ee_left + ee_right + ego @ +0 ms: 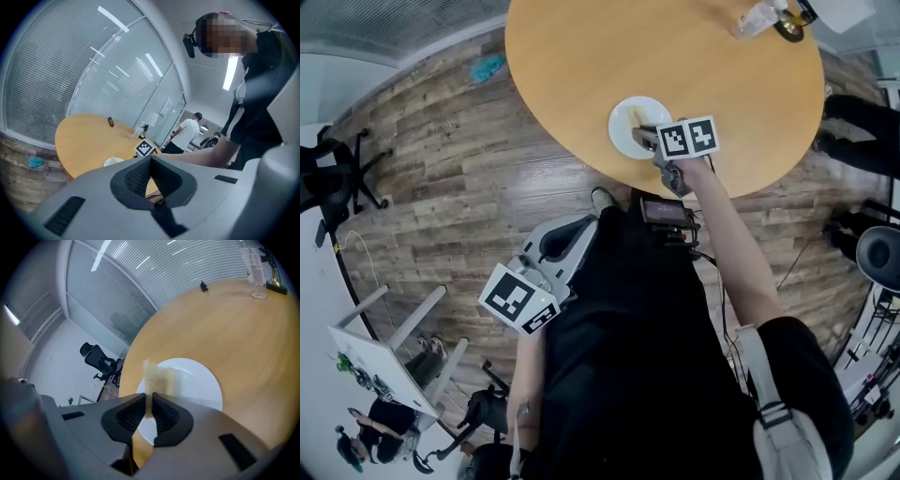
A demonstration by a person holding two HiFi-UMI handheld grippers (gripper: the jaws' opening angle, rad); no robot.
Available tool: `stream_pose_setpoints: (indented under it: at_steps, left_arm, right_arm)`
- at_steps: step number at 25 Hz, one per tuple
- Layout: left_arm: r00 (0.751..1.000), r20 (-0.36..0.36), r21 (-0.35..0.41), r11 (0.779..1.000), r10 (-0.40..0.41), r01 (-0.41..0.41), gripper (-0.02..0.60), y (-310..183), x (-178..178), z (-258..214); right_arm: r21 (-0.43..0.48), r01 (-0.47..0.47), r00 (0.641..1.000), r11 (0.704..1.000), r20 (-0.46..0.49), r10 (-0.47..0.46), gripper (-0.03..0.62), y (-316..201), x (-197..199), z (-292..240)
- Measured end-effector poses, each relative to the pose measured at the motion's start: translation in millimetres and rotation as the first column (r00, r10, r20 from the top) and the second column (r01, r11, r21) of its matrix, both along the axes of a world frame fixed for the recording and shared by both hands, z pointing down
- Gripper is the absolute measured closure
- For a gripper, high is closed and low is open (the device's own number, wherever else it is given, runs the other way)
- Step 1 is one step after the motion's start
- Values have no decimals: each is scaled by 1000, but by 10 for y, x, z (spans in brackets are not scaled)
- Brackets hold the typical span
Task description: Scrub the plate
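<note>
Likely, the scrubbing is all left to do: the sponge is pinched in the right gripper jaws over the plate, and the left gripper is kept closed and empty.

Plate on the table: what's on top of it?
A yellowish sponge, pinched in the right tongs, is held over the plate. The rest of the plate looks bare; its near edge is hidden by the tongs.

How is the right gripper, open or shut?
Shut on the sponge. Its own view shows the right gripper with both jaws pressed against the thin yellowish sponge, held over the white plate.
</note>
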State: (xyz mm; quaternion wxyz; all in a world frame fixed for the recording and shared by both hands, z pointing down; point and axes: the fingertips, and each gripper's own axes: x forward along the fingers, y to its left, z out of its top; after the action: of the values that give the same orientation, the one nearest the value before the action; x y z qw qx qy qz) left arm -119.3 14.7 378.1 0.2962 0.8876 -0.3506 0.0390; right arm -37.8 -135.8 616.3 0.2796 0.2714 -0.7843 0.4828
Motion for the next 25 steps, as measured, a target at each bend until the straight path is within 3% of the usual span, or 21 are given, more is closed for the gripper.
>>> stream_pose_setpoints:
  at_steps: [14,25]
  left_arm:
    - [1000,1,-3,1000,-31,31,571,67,-77,-1]
    - [1000,-10,9,1000,-6,6,571,80,-48,-14]
  right_arm:
    - [44,-28,999,999,-28,29,554,-487,39,-34]
    - [41,-96,995,995,-37,97,554,-341,354,-51]
